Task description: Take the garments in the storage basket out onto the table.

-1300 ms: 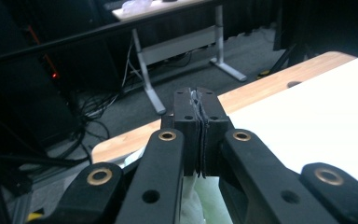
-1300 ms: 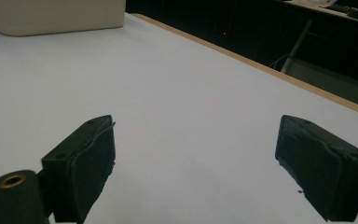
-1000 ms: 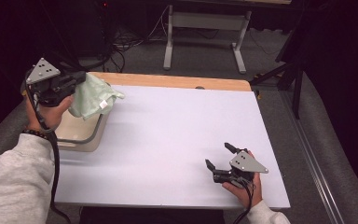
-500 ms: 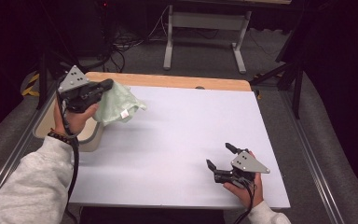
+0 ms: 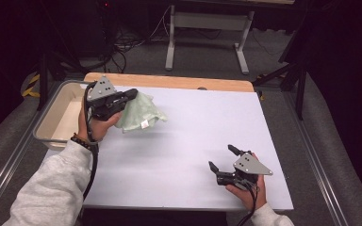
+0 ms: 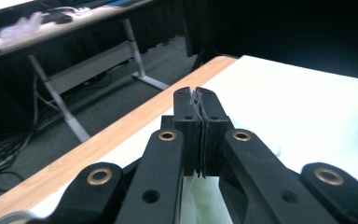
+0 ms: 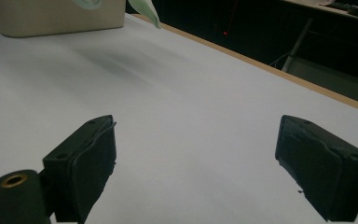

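A person works at a white desk (image 5: pixel 179 155) with a claw in each hand. The left claw (image 5: pixel 131 93) is held above the desk's far left part, just beside a beige bin (image 5: pixel 52 123) that sits at the desk's left edge. Its jaws are clamped tight on a pale green cloth (image 5: pixel 141 113), which hangs in a loose bunch from the tips, clear of the bin and over the desk. In the left claw view the two black jaws press together on a thin fold of cloth (image 6: pixel 200 200), with more of it showing pale below them. The right claw (image 5: pixel 222 158) rests low near the desk's near right edge, well apart from the cloth, jaws spread wide with nothing between them. A wooden strip (image 5: pixel 169 81) runs along the desk's far edge.
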`<state>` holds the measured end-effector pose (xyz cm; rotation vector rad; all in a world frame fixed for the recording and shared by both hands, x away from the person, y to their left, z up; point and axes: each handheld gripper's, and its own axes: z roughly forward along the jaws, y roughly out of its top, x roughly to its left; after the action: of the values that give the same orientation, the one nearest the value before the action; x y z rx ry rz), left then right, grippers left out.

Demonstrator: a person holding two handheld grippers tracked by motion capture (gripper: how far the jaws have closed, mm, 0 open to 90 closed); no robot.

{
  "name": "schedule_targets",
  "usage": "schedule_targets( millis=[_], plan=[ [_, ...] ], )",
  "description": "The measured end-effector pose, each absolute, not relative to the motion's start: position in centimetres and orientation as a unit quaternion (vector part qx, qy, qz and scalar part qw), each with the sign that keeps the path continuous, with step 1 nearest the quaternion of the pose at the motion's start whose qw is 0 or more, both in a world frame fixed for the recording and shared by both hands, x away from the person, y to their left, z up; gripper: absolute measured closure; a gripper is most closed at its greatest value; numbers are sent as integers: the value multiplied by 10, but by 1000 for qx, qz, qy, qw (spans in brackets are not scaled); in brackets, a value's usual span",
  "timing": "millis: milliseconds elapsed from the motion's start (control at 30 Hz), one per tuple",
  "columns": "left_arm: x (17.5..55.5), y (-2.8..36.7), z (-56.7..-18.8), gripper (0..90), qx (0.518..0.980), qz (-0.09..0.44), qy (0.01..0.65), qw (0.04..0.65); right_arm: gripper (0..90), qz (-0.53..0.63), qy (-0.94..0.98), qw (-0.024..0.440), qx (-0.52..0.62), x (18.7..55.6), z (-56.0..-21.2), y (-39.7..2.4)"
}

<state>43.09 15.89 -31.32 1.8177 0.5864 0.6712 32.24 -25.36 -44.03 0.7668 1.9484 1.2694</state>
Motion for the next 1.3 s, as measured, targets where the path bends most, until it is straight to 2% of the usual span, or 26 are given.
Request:
schedule_targets(
  millis=[733,1300],
  plan=[
    [434,98,-354,885,793,203,208,535,140,487,746,344,298,322,-440,-255],
    [437,71,-387,882,816,174,193,516,152,490,747,342,290,330,-442,-251]
  ],
)
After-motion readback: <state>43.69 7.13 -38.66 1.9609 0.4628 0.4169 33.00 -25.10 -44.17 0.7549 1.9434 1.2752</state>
